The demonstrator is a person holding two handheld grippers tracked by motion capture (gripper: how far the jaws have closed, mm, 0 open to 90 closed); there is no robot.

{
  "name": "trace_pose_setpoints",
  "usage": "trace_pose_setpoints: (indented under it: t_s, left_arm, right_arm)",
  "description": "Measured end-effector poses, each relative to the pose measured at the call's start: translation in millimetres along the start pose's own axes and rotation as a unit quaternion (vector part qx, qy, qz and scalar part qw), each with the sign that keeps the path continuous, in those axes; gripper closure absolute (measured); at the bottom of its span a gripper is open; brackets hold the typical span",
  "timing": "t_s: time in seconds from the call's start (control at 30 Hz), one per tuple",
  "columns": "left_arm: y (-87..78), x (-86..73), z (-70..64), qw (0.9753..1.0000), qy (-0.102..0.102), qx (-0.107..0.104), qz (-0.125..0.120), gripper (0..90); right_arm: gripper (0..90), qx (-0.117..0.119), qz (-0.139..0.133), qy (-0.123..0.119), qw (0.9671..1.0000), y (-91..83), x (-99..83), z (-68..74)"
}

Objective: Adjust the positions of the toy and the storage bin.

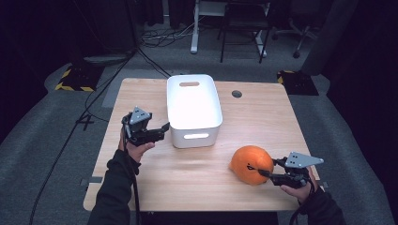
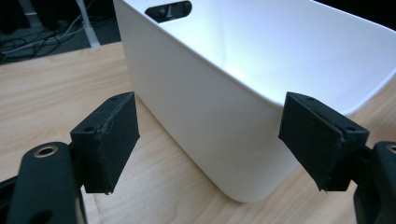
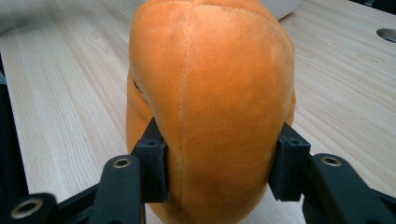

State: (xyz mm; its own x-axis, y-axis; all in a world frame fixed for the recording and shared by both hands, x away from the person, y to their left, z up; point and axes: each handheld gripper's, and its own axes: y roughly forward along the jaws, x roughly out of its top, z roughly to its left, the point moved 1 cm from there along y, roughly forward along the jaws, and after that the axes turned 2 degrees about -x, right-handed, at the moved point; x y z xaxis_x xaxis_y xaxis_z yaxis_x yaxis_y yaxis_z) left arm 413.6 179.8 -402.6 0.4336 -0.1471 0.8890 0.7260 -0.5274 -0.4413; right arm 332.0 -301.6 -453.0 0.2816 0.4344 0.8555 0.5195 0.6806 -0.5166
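An orange plush ball (image 1: 248,161) with a seam down its middle (image 3: 210,70) rests on the wooden table (image 1: 263,117) at the front right. My right gripper (image 1: 267,167) comes at it from the right, and its two pads (image 3: 152,163) press into the plush's sides (image 3: 219,158). A white plastic bin (image 1: 195,136) with handle slots stands at the table's middle back. My left gripper (image 1: 165,131) is open just left of the bin's near left corner (image 2: 210,102), with its jaws (image 2: 210,140) spread wide and nothing between them.
A round cable hole (image 1: 237,93) lies in the tabletop right of the bin. Beyond the table are cables, chair legs and desk legs on the grey floor (image 1: 197,37). Bare wood stretches between the two hands.
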Motion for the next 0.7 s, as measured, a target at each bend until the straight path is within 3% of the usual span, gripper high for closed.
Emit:
trace_pose_setpoints:
  t_s: [0.17,0.23,0.47,0.5,0.53,0.57,0.63,0.7]
  left_arm:
    - [2.2,12.8,0.6,0.9999,0.001,-0.007,-0.008,19.7]
    - [3.7,16.6,-1.7,0.9999,0.002,0.006,-0.015,19.4]
    - [18.3,29.1,-9.3,0.9999,0.015,0.000,-0.007,19.3]
    - [23.2,31.9,-7.3,0.9999,0.007,-0.015,-0.003,19.5]
    - [23.2,31.9,-7.3,0.9999,0.007,-0.015,-0.003,19.7]
    - [31.5,34.8,-4.9,0.9998,-0.007,-0.018,0.001,19.8]
    - [39.2,37.6,-3.9,0.9998,-0.012,-0.005,0.013,20.5]
    - [44.0,38.6,-3.3,0.9996,-0.019,-0.008,0.019,21.0]
  right_arm:
    - [48.6,0.002,0.000,0.002,1.0000,0.4,-0.7,-0.3]
    - [48.5,0.003,-0.001,0.001,1.0000,0.3,-0.9,-1.0]
    - [48.2,0.004,-0.001,0.001,1.0000,0.2,-1.5,-1.3]
    - [48.1,0.003,-0.001,0.001,1.0000,0.0,-1.4,-1.0]
    - [48.1,0.003,-0.001,0.001,1.0000,0.0,-1.4,-1.0]
    - [47.9,0.003,-0.001,0.000,1.0000,0.0,-1.5,-0.8]
    - [47.8,0.003,-0.002,0.003,1.0000,-0.1,-1.6,-1.2]
    - [47.7,0.004,-0.002,0.003,1.0000,-0.3,-1.9,-1.5]
